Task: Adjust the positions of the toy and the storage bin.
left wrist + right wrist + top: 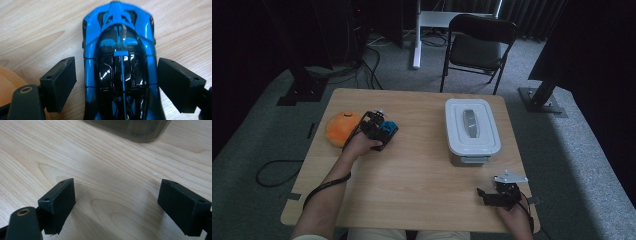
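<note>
A blue and black toy car (121, 62) lies on the wooden table (412, 165), left of centre. My left gripper (117, 85) is open around it, one jaw on each side of the car with small gaps to its flanks. From above, that left gripper (379, 131) covers most of the toy car (389, 127). My right gripper (120, 205) is open over bare wood near the front right of the table, where the high view shows the right gripper (492, 192) close to the edge.
An orange round plush (341, 128) lies just left of the car; its edge (7, 85) shows beside my left jaw. A white lidded box (472, 130) stands at the right; its lower wall (130, 128) is ahead of my right gripper. A black folding chair (479, 45) stands behind the table.
</note>
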### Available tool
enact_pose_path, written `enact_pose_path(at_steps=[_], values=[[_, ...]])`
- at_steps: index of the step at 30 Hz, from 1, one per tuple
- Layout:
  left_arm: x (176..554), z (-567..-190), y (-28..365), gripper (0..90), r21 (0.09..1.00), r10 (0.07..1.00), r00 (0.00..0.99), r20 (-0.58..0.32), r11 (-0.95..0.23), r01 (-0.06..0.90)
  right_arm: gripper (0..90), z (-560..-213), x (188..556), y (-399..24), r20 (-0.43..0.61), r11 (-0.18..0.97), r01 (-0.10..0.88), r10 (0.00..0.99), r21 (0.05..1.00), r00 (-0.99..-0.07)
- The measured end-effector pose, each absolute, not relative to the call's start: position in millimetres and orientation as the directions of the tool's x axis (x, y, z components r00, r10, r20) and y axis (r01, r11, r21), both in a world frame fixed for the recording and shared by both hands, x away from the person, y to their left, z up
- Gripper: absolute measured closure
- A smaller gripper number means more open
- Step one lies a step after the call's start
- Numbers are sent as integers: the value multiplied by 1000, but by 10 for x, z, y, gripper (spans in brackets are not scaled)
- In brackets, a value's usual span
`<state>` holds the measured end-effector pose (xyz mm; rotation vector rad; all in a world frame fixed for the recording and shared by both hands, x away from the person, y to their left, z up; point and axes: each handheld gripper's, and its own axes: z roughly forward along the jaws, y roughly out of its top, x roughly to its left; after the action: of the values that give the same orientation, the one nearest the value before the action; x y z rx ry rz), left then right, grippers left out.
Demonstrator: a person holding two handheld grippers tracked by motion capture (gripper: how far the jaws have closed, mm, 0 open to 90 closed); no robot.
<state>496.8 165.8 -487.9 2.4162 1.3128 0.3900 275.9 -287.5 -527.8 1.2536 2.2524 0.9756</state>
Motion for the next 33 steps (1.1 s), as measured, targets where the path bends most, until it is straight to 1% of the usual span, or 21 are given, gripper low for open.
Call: enact_pose_path(at_steps=[6, 7, 8, 10, 14, 16, 17, 18, 20, 21, 23, 24, 26, 33], values=[[4994, -4927, 1600, 182, 395, 831, 552, 67, -530, 751, 139, -5278, 2759, -2875, 3, 360, 583, 849, 728, -528], [4994, -4927, 1600, 195, 395, 831, 552, 67, -530, 751, 139, -5278, 2759, -2875, 3, 360, 583, 849, 728, -528], [4994, -4922, 1606, 242, 401, 836, 545, 68, -523, 752, 139, -5278, 2759, -2875, 3, 360, 583, 849, 728, -528], [4996, -4913, 1634, 259, 399, 846, 531, 51, -505, 765, 139, -5278, 2759, -2875, 3, 360, 583, 849, 728, -528], [4977, -4899, 1614, 265, 381, 851, 521, 61, -502, 776, 140, -5278, 2759, -2875, 3, 360, 583, 849, 728, -528], [4965, -4892, 1609, 267, 373, 855, 516, 53, -496, 784, 140, -5278, 2759, -2875, 3, 360, 583, 849, 728, -528], [4953, -4883, 1611, 267, 373, 852, 521, 48, -499, 782, 140, -5278, 2759, -2875, 3, 360, 583, 849, 728, -528], [4939, -4850, 1628, 288, 391, 858, 513, 31, -483, 784, 140, -5278, 2759, -2875, 3, 360, 583, 849, 728, -528], [4900, -4822, 1626, 288, 385, 838, 546, -20, -497, 778, 140, -5277, 2759, -2875, 3, 360, 583, 849, 728, -528], [4868, -4824, 1604, 288, 373, 822, 569, -20, -521, 768, 140, -5277, 2760, -2876, 4, 359, 584, 849, 728, -528], [4803, -4843, 1557, 289, 355, 804, 595, 12, -560, 749, 140, -5277, 2760, -2875, 4, 359, 584, 849, 728, -528], [4778, -4844, 1556, 288, 365, 808, 589, 17, -554, 749, 140, -5277, 2759, -2875, 4, 359, 584, 850, 728, -527], [4726, -4831, 1572, 289, 371, 803, 596, -11, -550, 748, 140, -5278, 2759, -2875, 2, 360, 583, 849, 728, -528], [4444, -4670, 1615, 289, 403, 778, 628, 13, -579, 709, 141, -5277, 2759, -2875, 3, 360, 584, 850, 728, -528]])
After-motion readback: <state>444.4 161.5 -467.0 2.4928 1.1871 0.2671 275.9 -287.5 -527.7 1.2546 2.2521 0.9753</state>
